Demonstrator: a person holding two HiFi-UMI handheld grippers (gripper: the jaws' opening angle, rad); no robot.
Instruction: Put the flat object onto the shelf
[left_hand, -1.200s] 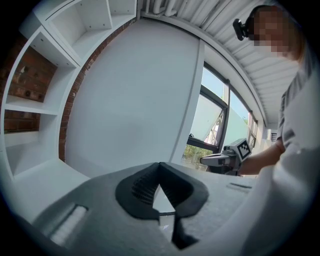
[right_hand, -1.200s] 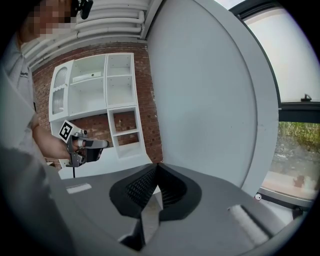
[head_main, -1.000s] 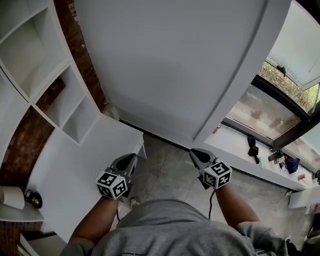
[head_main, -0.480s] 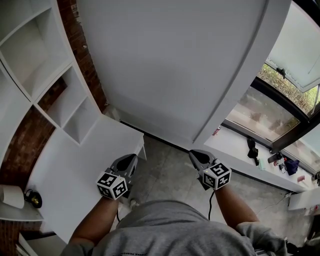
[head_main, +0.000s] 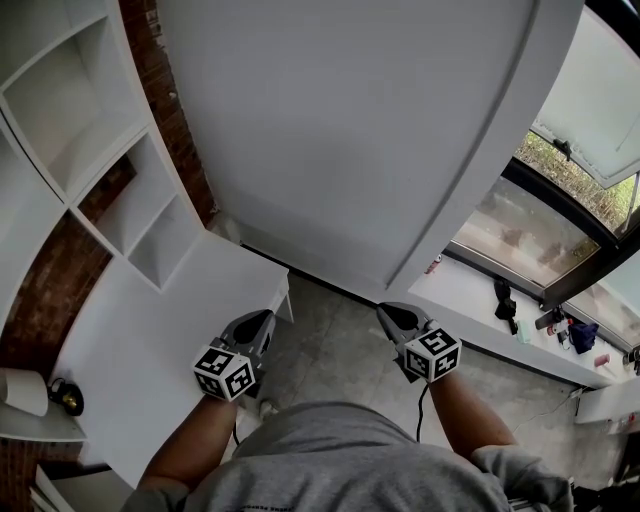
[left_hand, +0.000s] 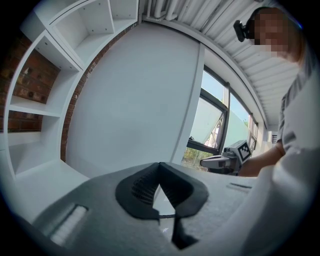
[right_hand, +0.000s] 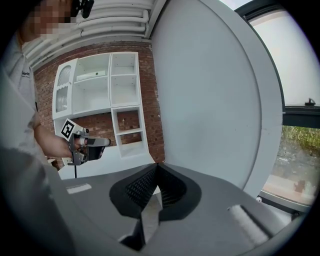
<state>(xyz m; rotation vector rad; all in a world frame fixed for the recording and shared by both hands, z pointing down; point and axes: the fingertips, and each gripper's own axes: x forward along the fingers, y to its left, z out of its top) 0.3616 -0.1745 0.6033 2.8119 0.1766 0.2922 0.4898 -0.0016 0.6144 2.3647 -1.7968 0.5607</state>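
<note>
No flat object shows in any view. My left gripper (head_main: 264, 320) and right gripper (head_main: 384, 311) are held side by side in front of the person's body, above the floor. Both are shut with nothing between the jaws, which meet at their tips in the left gripper view (left_hand: 160, 165) and the right gripper view (right_hand: 157, 166). The white shelf unit (head_main: 120, 190) with open compartments stands against the brick wall at the left, also seen as the shelf (right_hand: 125, 105) in the right gripper view. Each gripper view shows the other gripper: right (left_hand: 204, 162), left (right_hand: 107, 142).
A white table (head_main: 140, 350) sits below the shelf, left of my left gripper. A paper roll (head_main: 22, 392) and a small dark object (head_main: 68, 398) lie at the far left. A wide white wall (head_main: 340, 130) is ahead. The window sill (head_main: 480, 310) on the right holds small items.
</note>
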